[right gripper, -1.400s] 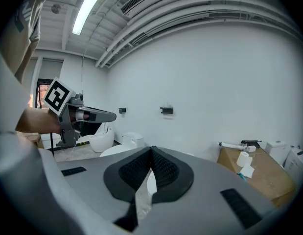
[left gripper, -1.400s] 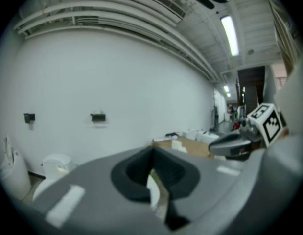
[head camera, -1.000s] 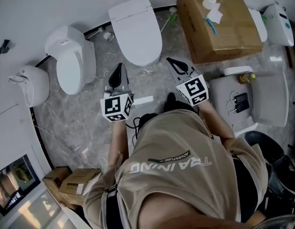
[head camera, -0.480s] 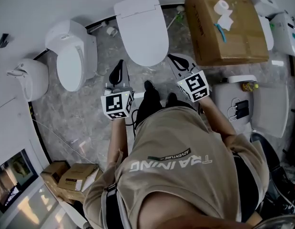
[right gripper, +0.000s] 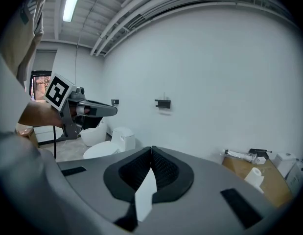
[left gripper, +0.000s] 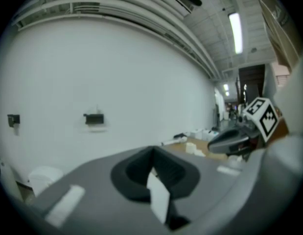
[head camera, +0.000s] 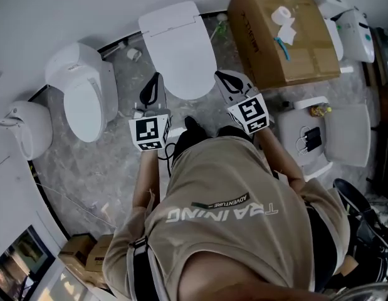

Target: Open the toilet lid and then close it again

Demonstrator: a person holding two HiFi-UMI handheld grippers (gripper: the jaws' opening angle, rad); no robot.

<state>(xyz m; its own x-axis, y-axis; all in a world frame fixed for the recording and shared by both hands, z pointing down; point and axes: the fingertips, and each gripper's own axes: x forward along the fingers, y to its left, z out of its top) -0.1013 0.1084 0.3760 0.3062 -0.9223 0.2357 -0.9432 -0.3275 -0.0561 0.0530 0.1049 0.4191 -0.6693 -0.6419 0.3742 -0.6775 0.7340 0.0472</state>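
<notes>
In the head view a white toilet (head camera: 179, 46) stands against the wall with its lid down flat. My left gripper (head camera: 153, 88) hovers beside the left of the lid's front edge, and my right gripper (head camera: 229, 82) beside its right. Neither touches the lid. In the left gripper view the left gripper (left gripper: 152, 152) has its jaws closed together on nothing. The right gripper (right gripper: 151, 150) is likewise shut and empty in its own view. Both gripper views look at the white wall, and the toilet lies hidden below them.
Two more white toilets (head camera: 81, 96) (head camera: 27, 127) stand to the left. A large cardboard box (head camera: 281, 33) with a paper roll (head camera: 280, 14) sits right of the toilet. White toilet parts (head camera: 331, 130) lie further right, small boxes (head camera: 87, 256) at bottom left. The floor is grey marble.
The person has stepped closer to the toilet. Both grippers have moved forward and now flank the front of the closed lid. The lid has not moved.
</notes>
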